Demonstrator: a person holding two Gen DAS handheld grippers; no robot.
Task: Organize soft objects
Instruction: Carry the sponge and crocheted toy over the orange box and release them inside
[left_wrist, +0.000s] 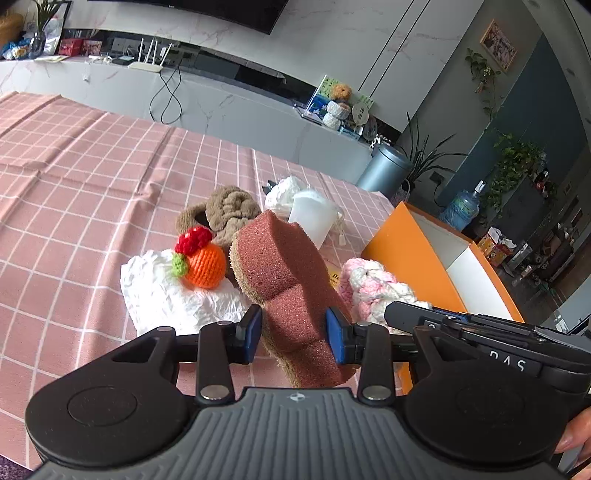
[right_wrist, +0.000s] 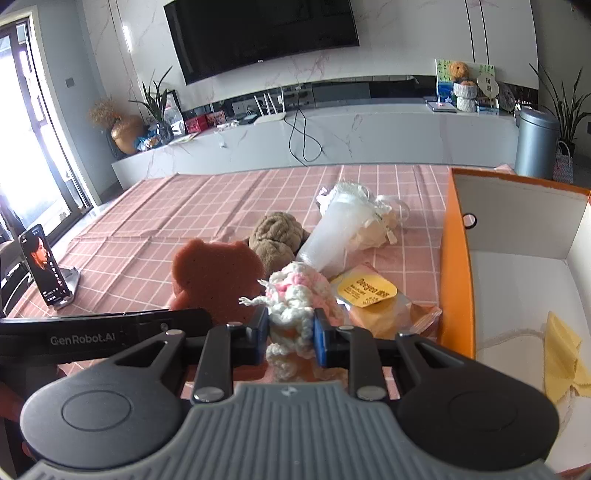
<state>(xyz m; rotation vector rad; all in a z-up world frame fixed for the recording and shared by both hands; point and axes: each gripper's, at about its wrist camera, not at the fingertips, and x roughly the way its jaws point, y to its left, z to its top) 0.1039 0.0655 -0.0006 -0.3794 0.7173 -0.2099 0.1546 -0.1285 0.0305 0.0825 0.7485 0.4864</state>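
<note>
My left gripper (left_wrist: 294, 334) is shut on a reddish-brown bear-shaped sponge (left_wrist: 284, 273) and holds it above the pink checked cloth; the sponge also shows in the right wrist view (right_wrist: 214, 280). My right gripper (right_wrist: 291, 334) is shut on a pink-and-white crocheted piece (right_wrist: 295, 306), which also shows in the left wrist view (left_wrist: 373, 286). The orange box (right_wrist: 452, 266) with a white inside stands at the right and holds a yellow cloth (right_wrist: 561, 358). On the table lie a crocheted orange with a red top (left_wrist: 205, 260), a crumpled white tissue (left_wrist: 173, 295), a brown plush (right_wrist: 277, 236) and a white pouch (right_wrist: 340, 229).
A packaged yellow item (right_wrist: 373, 299) lies beside the box. A phone on a stand (right_wrist: 42, 266) is at the table's left edge. A TV console (right_wrist: 332, 129) with a router and cables runs behind the table. A grey bin (right_wrist: 535, 144) stands at the back right.
</note>
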